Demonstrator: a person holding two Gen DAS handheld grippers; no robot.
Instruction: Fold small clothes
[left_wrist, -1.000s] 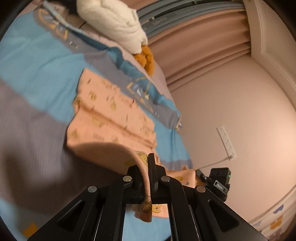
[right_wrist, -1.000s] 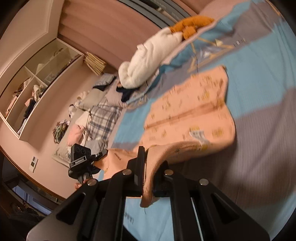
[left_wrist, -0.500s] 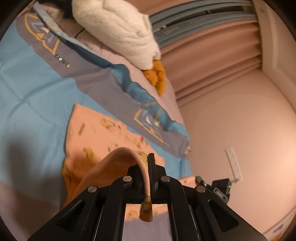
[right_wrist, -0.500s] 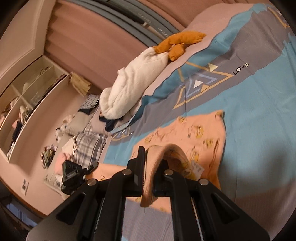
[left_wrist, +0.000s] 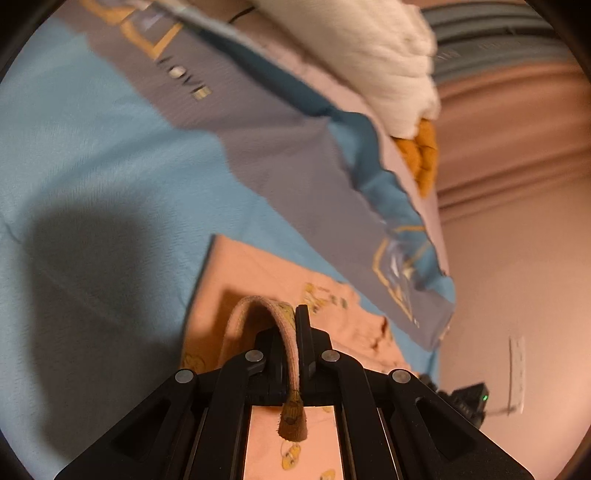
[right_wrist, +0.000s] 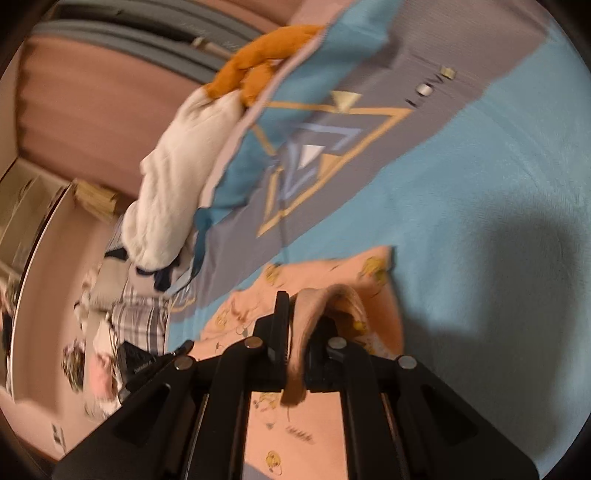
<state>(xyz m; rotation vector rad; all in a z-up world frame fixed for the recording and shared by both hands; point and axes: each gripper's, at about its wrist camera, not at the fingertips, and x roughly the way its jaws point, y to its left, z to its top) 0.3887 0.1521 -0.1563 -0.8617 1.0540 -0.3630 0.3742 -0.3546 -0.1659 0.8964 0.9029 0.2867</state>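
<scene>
A small peach garment with yellow cartoon prints (left_wrist: 258, 280) lies on the blue and grey bedspread (left_wrist: 110, 155). My left gripper (left_wrist: 291, 332) is shut on one corner of the garment's edge, which loops over the fingers just above the far part of the cloth. In the right wrist view my right gripper (right_wrist: 299, 325) is shut on the other corner of the same garment (right_wrist: 332, 269), held low over the folded layer. The cloth under both grippers is partly hidden by the fingers.
A white blanket (left_wrist: 373, 55) and an orange plush (left_wrist: 421, 158) lie at the head of the bed; both also show in the right wrist view, the blanket (right_wrist: 177, 177) and the plush (right_wrist: 258, 62). Pink curtains (right_wrist: 92, 92), a wall outlet (left_wrist: 517, 369) and a pile of clothes (right_wrist: 136, 317) flank the bed.
Both grippers carried the held edge forward over the garment toward its far end and lowered. The far edge now sits close in front of the fingers.
</scene>
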